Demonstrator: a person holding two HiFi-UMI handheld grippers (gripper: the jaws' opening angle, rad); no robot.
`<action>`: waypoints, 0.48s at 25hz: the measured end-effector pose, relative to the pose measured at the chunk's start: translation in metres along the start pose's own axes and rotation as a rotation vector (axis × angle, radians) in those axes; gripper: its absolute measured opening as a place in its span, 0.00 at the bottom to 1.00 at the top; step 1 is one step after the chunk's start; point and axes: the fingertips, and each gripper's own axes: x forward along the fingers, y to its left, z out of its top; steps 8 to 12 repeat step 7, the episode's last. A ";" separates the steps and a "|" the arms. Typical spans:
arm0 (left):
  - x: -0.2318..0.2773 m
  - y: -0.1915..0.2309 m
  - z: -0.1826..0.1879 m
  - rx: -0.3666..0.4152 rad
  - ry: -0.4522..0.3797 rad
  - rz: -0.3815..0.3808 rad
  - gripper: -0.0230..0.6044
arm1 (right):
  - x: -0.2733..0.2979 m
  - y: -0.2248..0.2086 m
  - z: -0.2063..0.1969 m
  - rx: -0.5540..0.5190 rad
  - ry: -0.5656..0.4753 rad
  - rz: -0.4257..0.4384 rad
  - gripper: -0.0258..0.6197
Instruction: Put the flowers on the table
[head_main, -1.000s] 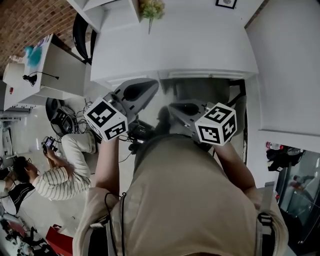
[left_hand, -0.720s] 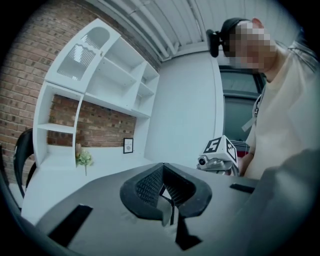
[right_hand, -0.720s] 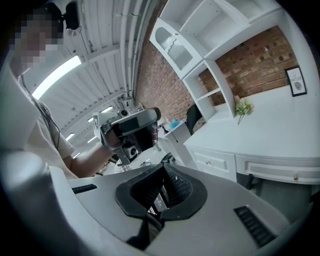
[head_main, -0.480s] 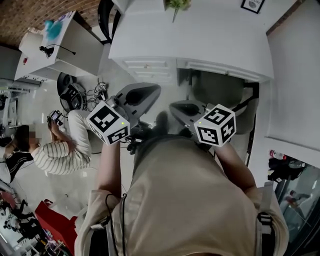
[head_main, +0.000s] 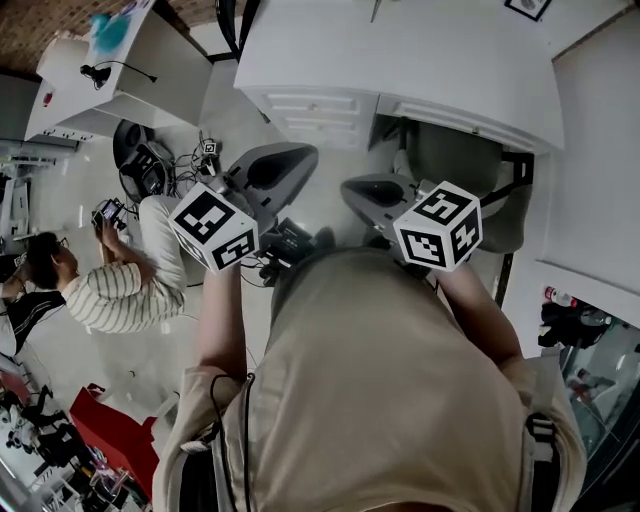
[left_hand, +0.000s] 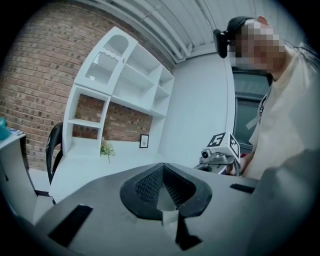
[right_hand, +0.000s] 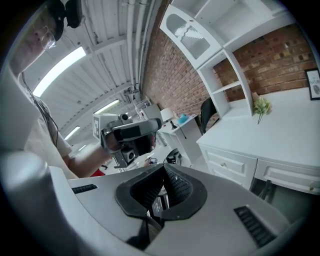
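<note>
Plainly, the small bunch of pale green flowers lies well ahead of me at the back of the white drawer-fronted counter, beside the foot of the tall white shelf unit, with its thin stem pointing toward the near edge. My left claw and right claw are both pinched together on nothing, well short of the counter. I judge the right one nearer, the bunch sitting off to its right.

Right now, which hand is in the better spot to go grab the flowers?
Probably the right. From the head view, the right hand-held gripper lines up more nearly with the flowers on the white desk than the left hand-held gripper. Both are shut, empty and well short.
</note>
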 end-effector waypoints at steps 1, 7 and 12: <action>-0.004 0.003 -0.002 -0.005 -0.002 -0.001 0.05 | 0.004 0.001 0.000 -0.001 0.003 -0.005 0.07; -0.021 0.015 -0.018 -0.009 0.006 -0.012 0.05 | 0.022 0.007 -0.001 -0.009 0.006 -0.032 0.07; -0.021 0.015 -0.018 -0.009 0.006 -0.012 0.05 | 0.022 0.007 -0.001 -0.009 0.006 -0.032 0.07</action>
